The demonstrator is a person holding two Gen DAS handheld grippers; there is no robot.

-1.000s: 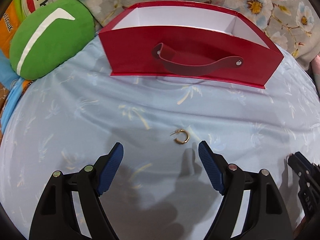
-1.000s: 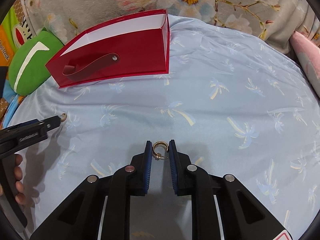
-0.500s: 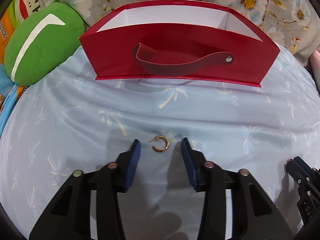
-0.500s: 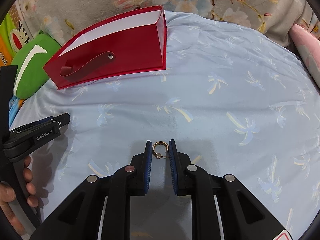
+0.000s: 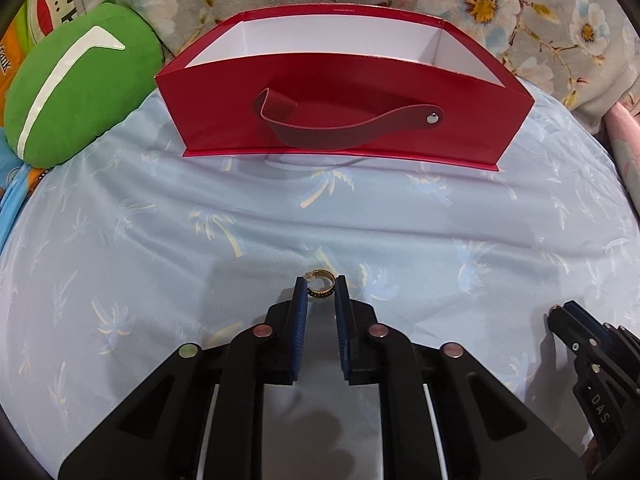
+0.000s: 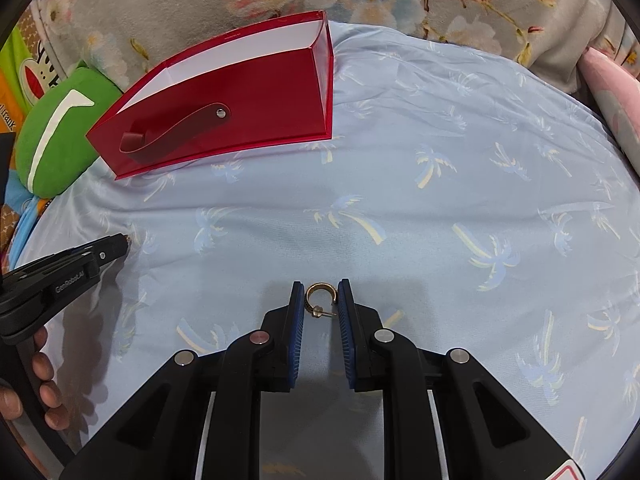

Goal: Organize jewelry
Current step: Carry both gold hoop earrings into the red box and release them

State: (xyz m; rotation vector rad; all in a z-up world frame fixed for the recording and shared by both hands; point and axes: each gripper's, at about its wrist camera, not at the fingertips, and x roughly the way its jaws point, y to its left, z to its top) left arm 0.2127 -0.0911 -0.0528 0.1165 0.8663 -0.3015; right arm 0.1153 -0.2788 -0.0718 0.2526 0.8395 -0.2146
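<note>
Jaws of both grippers [image 5: 321, 294] [image 6: 321, 300] pinch gold hoop earrings [image 5: 320, 285] [image 6: 319, 299].

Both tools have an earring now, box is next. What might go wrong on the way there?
The left tool pinches its small gold hoop earring only at the fingertips, so it might slip onto the pale blue palm-print sheet. The right tool grips its gold hoop earring just as shallowly, and its post juts sideways and may twist loose. The red open box sits on soft bedding and could tip if bumped.
</note>
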